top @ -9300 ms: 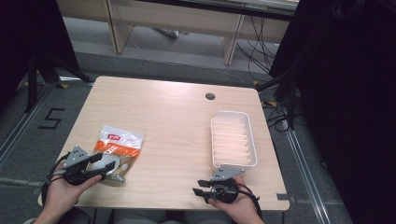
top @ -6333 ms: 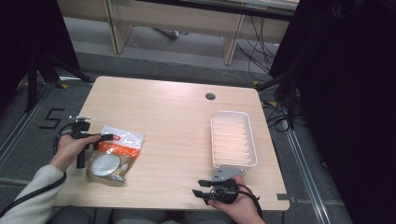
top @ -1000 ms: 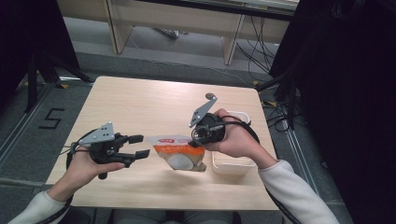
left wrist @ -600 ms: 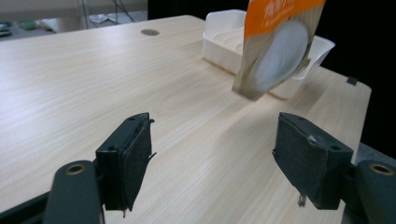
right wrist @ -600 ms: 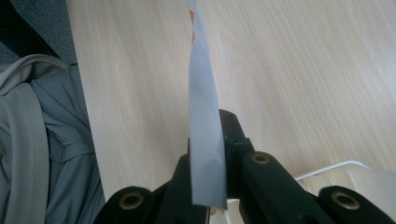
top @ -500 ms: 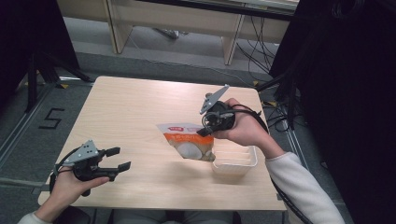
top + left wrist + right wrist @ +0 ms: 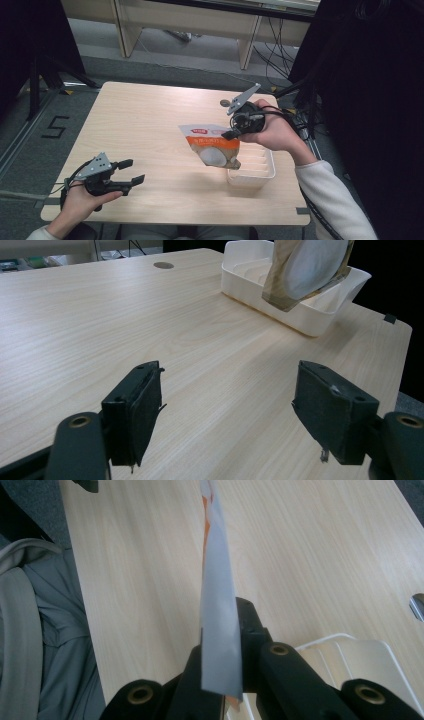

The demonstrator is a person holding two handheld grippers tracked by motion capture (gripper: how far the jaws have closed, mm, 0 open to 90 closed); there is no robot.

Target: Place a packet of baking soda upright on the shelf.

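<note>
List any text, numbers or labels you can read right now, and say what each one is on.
"5": black numeral on the grey floor, left of the table.
Red label with pale lettering on the snack bag: too small and blurred to read.
Orange panel printing below it on the bag: unreadable.
White tray: no markings visible.

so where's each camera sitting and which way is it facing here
High view: fixed above the person's side, looking forward and down on the table; both forearms, left gripper and right gripper show.
Left gripper view: rides the left gripper low over the table, looking past its open jaws toward the white tray.
Right gripper view: rides the right gripper, looking down along jaws shut on the packet; a sleeve shows at the left.
Shared: high and left gripper views both show packet and tray.
</note>
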